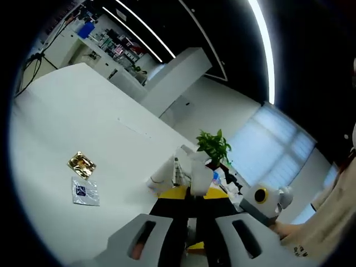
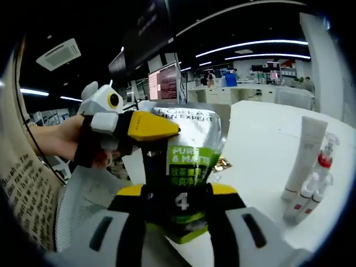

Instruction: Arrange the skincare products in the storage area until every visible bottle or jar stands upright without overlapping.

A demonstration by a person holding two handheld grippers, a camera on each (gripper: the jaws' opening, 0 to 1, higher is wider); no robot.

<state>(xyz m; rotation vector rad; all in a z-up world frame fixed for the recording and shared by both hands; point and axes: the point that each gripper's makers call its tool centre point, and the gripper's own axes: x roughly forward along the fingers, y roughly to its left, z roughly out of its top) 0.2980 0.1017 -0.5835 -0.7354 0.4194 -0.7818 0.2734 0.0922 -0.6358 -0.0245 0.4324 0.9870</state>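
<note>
In the left gripper view, my left hand-held gripper is clamped on a white tube above the white table, where two sachets lie well apart. In the right gripper view, my right hand-held gripper grips a silver-green pouch; my left one touches its top. Upright bottles stand nearby.

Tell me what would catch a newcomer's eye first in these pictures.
In the right gripper view, a silver and green tube fills the centre, held by the right gripper with the left gripper touching its upper part. Upright white bottles stand to its right. In the left gripper view, a gold packet lies on the white table.
</note>
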